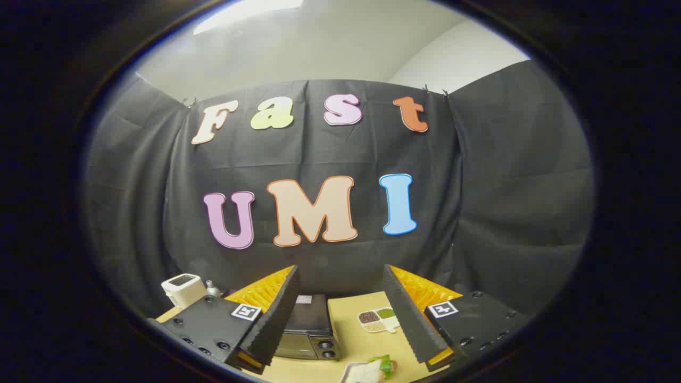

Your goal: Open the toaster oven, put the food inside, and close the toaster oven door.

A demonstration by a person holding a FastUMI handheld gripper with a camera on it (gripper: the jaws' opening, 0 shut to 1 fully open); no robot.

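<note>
My gripper (340,276) is held high above the table with its two black ribbed fingers (282,314) spread wide apart and nothing between them. Below and between the fingers sits the black toaster oven (310,330), its door shut and two knobs on its right side. Nearer to me, a sandwich with green lettuce (379,368) lies on a white plate (352,369) just right of the oven's front.
A white divided dish (379,319) with grains and green bits lies on the wooden table (356,340) right of the oven. A white toaster (183,290) and a small metal object (213,289) stand at the back left.
</note>
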